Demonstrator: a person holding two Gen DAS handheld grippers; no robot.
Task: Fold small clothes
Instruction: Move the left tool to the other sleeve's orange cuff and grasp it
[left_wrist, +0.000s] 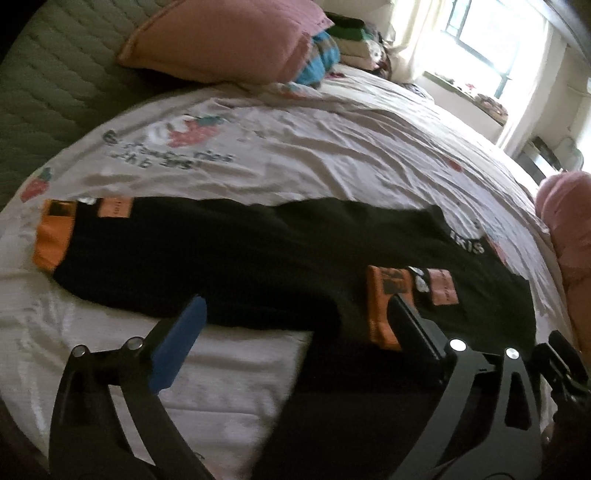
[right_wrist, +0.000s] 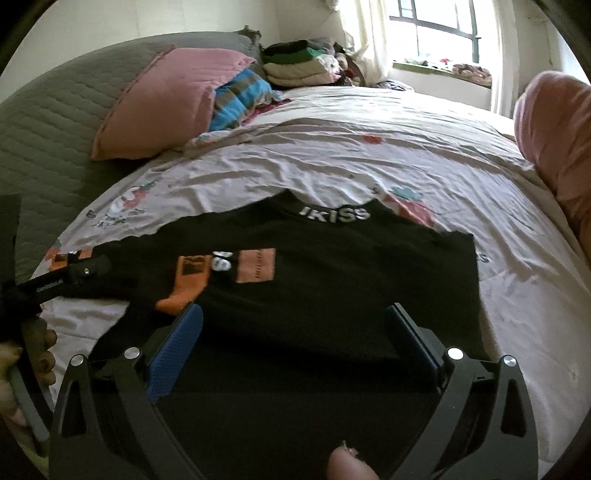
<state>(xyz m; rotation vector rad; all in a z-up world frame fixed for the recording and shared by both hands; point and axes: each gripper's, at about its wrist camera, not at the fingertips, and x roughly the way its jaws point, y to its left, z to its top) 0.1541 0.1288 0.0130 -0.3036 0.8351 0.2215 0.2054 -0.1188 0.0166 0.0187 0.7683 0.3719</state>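
A black long-sleeved top (left_wrist: 240, 258) (right_wrist: 332, 288) lies flat on the printed bedsheet (left_wrist: 295, 147), its collar lettered in white. One sleeve stretches out to the left and ends in an orange cuff (left_wrist: 51, 236). The other sleeve is folded across the body, its orange cuff (left_wrist: 384, 306) (right_wrist: 181, 291) lying on the black cloth. My left gripper (left_wrist: 295, 301) hovers open over the top's near edge, with nothing between its fingers. My right gripper (right_wrist: 295, 309) is also open above the hem, holding nothing. A hand (right_wrist: 37, 354) grips the left tool's handle.
A pink pillow (right_wrist: 166, 99) and a striped blue cloth (right_wrist: 240, 96) lie at the head of the bed on a green quilted cover (right_wrist: 44, 129). Folded clothes (right_wrist: 295, 62) are stacked beyond them. A pink cushion (right_wrist: 554, 147) sits at the right edge, below a bright window (right_wrist: 443, 29).
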